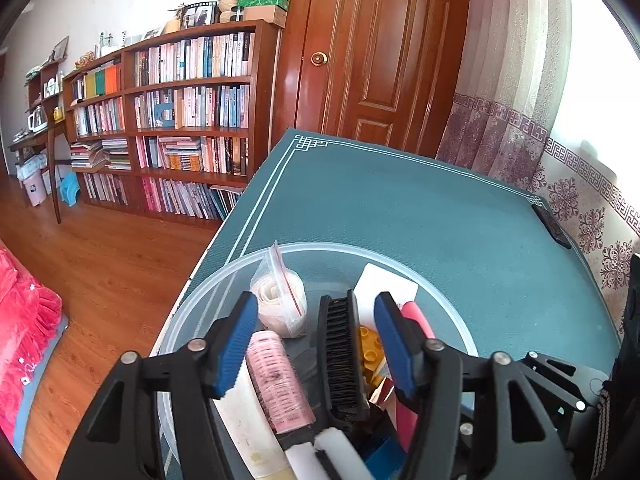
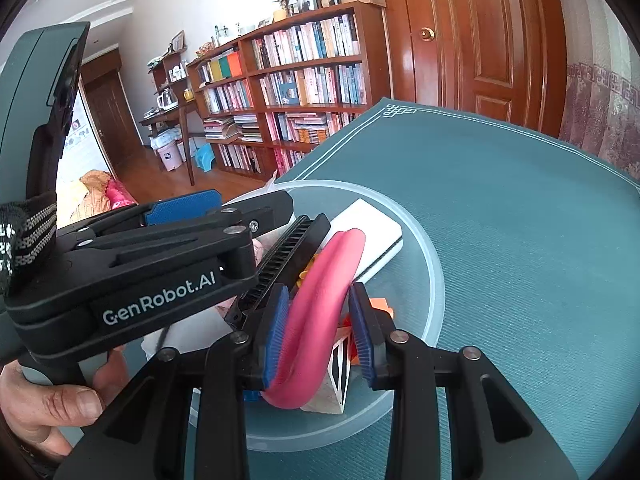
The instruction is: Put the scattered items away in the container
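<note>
At lower centre, the pink foam tube [image 2: 320, 312] is clamped by the right claw [image 2: 320, 332] over the clear container [image 2: 424, 240]; the left claw [image 1: 316, 344] is spread wide, empty, above a black brush [image 1: 344, 360].

Round clear plastic bowl [image 1: 208, 280] sits on my teal mat, near its corner. Inside, piled together: black brush [image 1: 344, 356] on edge, pink hair roller [image 1: 280, 380], zip bag [image 1: 280, 300] of white stuff, flat white box [image 2: 372, 228], yellow toy brick [image 1: 370, 346]. Bent pink foam tube [image 2: 324, 292] stands between my right claw's pads.
</note>
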`<state>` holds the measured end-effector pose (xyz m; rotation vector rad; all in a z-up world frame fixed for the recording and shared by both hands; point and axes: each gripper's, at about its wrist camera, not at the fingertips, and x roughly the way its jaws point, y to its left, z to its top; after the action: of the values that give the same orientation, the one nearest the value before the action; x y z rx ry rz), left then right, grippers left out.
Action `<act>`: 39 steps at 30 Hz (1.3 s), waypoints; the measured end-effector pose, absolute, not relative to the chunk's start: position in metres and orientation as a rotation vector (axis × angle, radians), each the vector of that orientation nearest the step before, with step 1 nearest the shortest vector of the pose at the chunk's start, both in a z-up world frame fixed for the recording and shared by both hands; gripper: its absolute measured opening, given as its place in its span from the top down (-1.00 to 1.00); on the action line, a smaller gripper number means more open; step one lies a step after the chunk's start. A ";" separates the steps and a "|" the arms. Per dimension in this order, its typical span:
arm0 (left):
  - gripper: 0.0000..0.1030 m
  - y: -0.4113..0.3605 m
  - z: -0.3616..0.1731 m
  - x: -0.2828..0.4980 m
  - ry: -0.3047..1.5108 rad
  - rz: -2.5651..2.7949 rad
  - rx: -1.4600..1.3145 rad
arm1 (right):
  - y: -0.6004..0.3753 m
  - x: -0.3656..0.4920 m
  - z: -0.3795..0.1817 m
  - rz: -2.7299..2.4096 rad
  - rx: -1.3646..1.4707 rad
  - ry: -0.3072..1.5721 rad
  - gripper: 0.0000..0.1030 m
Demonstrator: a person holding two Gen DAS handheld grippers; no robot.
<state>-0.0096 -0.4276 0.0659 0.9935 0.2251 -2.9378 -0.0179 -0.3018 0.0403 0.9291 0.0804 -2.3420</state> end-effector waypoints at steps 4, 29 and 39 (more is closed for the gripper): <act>-0.36 -0.427 0.068 -0.008 0.222 -2.939 0.986 | -0.301 -0.017 0.041 -2.346 0.929 0.075 0.23; -0.99 -0.431 0.089 0.040 0.151 -2.783 0.678 | -0.279 0.014 0.066 -2.520 0.796 0.117 -0.67; -0.99 -0.431 0.089 0.062 0.174 -2.760 0.663 | -0.262 0.036 0.075 -2.611 0.743 0.140 -0.67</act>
<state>0.0621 -0.4308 0.0894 0.6629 0.1742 -2.7599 0.0363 -0.2619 0.0746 0.7434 0.1398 -2.6112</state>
